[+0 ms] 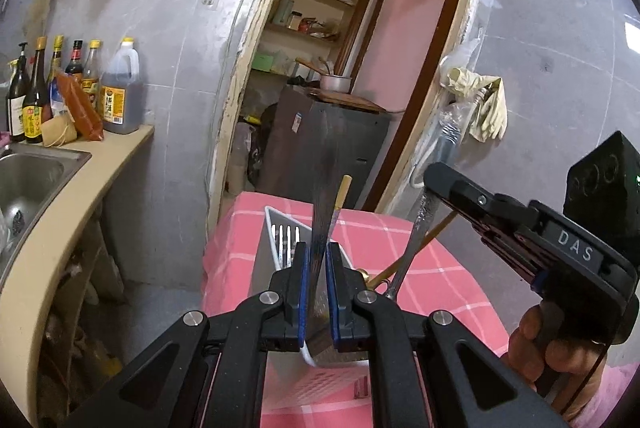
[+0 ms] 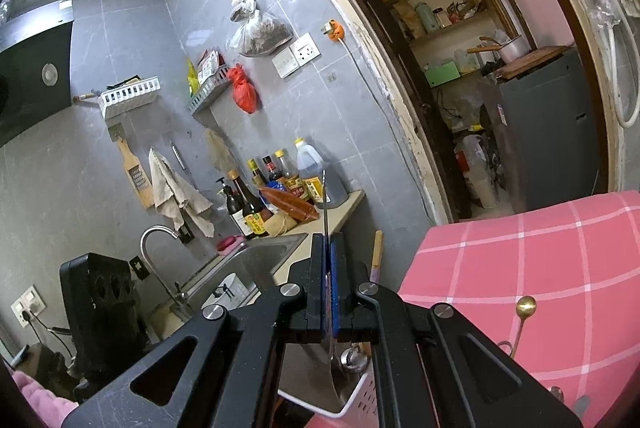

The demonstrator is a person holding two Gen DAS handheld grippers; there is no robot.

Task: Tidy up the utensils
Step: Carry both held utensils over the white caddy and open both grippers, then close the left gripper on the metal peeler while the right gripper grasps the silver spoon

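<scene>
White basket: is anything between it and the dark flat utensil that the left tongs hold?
Nothing visible blocks it. The dark flat utensil, clamped in the left tongs, hangs with its lower end at the white basket rim. A fork stands in the basket's far corner, off to the side.

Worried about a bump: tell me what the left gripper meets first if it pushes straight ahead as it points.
Probably the white utensil basket on the pink checked cloth. The left gripper, shut on a dark flat utensil, points down at its far end. Depth is unclear.
</scene>
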